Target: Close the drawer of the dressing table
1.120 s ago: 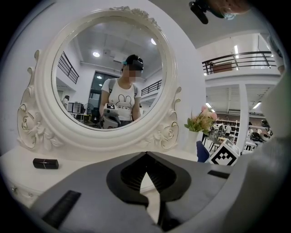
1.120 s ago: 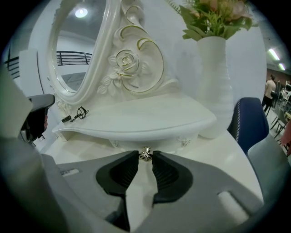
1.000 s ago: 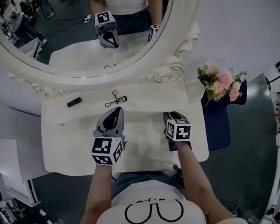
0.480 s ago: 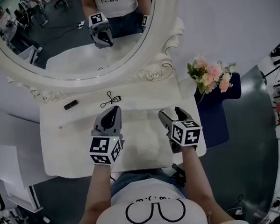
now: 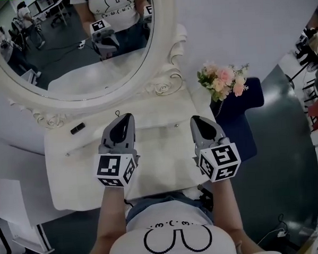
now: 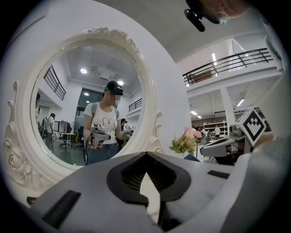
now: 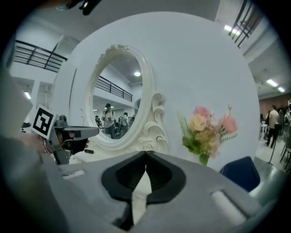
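The white dressing table [image 5: 160, 150] lies below me in the head view, under its oval mirror [image 5: 64, 49]. Its front edge and drawer are hidden by my arms and body. My left gripper [image 5: 128, 116] hangs above the tabletop, jaws shut and empty, pointing level at the mirror [image 6: 91, 104]. My right gripper [image 5: 194, 118] is held beside it, also shut with nothing between the pads. In the left gripper view the left gripper [image 6: 146, 153] has its tips together. The right gripper [image 7: 146, 154] shows the same in its own view, with the left gripper [image 7: 97, 130] off to its left.
Pink flowers [image 5: 220, 79] stand at the table's right rear, above a dark blue chair [image 5: 238, 119]. A small black object [image 5: 77, 128] and a thin stick [image 5: 83, 148] lie on the left of the tabletop. A wall rises behind the mirror.
Both grippers have risen off the tabletop, the right one more. The right jaws stood open half a second ago and are now shut. The head view has swung right.
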`<state>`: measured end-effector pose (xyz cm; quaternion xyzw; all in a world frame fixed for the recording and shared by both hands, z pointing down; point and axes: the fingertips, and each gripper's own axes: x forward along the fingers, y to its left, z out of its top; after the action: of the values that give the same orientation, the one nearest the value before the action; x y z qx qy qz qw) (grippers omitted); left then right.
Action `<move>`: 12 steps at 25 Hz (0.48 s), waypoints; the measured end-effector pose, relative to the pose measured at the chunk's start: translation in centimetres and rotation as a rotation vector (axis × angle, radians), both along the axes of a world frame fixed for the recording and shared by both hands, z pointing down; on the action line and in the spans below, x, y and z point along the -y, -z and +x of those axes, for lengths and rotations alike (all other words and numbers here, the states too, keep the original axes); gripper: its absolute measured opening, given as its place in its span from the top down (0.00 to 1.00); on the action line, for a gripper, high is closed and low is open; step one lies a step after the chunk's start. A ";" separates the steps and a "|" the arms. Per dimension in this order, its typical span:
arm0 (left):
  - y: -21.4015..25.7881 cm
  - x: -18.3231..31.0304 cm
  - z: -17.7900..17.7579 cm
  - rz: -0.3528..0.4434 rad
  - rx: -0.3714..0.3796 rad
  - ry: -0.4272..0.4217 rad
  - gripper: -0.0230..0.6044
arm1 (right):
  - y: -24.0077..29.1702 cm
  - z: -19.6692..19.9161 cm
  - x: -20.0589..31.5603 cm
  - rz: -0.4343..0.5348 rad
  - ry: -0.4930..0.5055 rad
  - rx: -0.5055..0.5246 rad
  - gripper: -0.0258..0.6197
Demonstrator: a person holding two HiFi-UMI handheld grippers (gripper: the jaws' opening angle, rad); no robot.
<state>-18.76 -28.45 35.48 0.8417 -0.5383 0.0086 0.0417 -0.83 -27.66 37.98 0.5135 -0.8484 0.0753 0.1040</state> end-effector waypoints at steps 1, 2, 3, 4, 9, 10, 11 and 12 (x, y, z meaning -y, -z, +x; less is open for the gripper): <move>1.0 0.0 0.2 0.027 0.000 -0.006 0.97 | 1.4 0.0 -0.3 0.047 0.002 -0.005 0.96; 2.1 -0.1 0.5 0.055 0.004 -0.013 0.97 | 2.8 0.1 -0.6 0.094 0.002 -0.010 0.96; 3.1 -0.2 0.7 0.083 0.013 -0.019 0.97 | 4.1 0.2 -0.9 0.137 -0.002 -0.017 0.96; 4.1 -0.4 1.0 0.112 0.026 -0.026 0.97 | 5.3 0.4 -1.3 0.175 -0.009 -0.023 0.96; 8.7 -1.2 1.8 0.239 0.052 -0.043 0.97 | 10.5 1.8 -2.8 0.325 -0.059 -0.049 0.96; 9.5 -1.3 1.9 0.255 0.047 -0.043 0.97 | 11.3 2.0 -3.0 0.347 -0.065 -0.051 0.96; 10.3 -1.5 1.9 0.266 0.041 -0.041 0.97 | 11.9 2.1 -3.2 0.365 -0.070 -0.052 0.96; 10.8 -1.6 1.9 0.275 0.037 -0.040 0.97 | 12.5 2.2 -3.4 0.380 -0.075 -0.052 0.96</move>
<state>-16.81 -26.89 24.64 0.8497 -0.5182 -0.0489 -0.0843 1.40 -24.25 25.50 0.5569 -0.8247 -0.0958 0.0243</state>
